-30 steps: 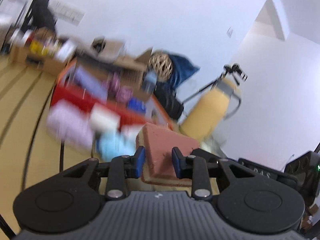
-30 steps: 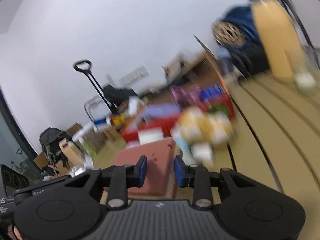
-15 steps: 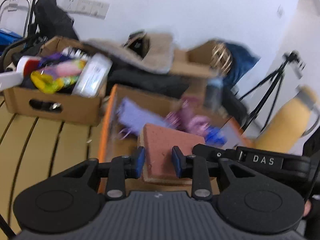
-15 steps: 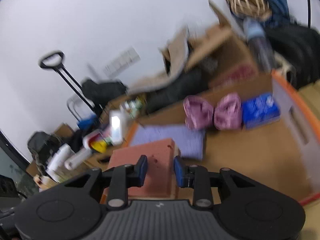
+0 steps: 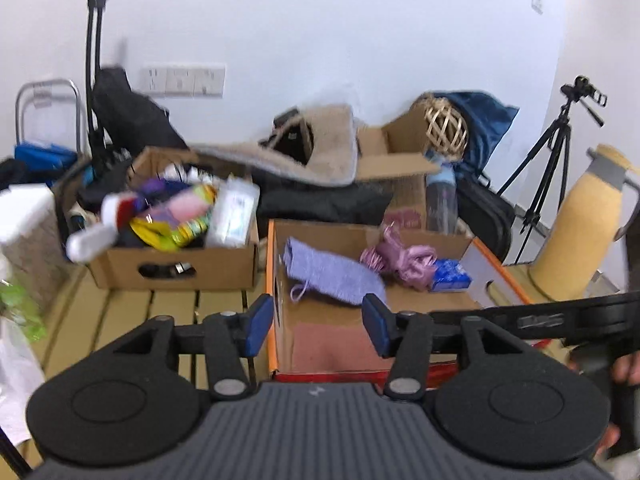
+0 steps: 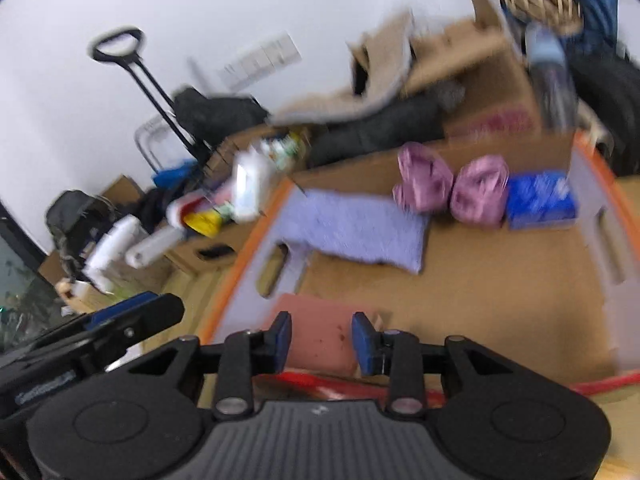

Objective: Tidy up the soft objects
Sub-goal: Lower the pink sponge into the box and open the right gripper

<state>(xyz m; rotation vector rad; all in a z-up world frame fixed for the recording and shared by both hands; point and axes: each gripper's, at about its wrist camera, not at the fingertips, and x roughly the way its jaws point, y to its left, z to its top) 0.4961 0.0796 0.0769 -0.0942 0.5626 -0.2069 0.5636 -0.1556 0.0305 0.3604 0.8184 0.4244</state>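
The pinkish-red sponge block [image 5: 334, 344] lies on the floor of the orange-rimmed cardboard box [image 5: 271, 280], at its near left corner. My left gripper [image 5: 318, 322] is open above it and holds nothing. My right gripper [image 6: 319, 338] also stands open over the same block [image 6: 320, 336], its jaws apart on either side and not pressing it. Deeper in the box lie a lilac fuzzy cloth [image 6: 356, 228], two pink bundles [image 6: 452, 188] and a blue packet [image 6: 540, 200].
A brown cardboard box [image 5: 172, 236] full of mixed items stands left of the orange box. A yellow thermos [image 5: 584, 228] and a tripod [image 5: 556, 168] stand to the right. Bags, a trolley handle [image 5: 98, 40] and more boxes crowd the back wall.
Both grippers carried the sponge block over the orange box and lowered it in. The left jaws have opened wide and the right jaws have parted; the block now rests on the box floor.
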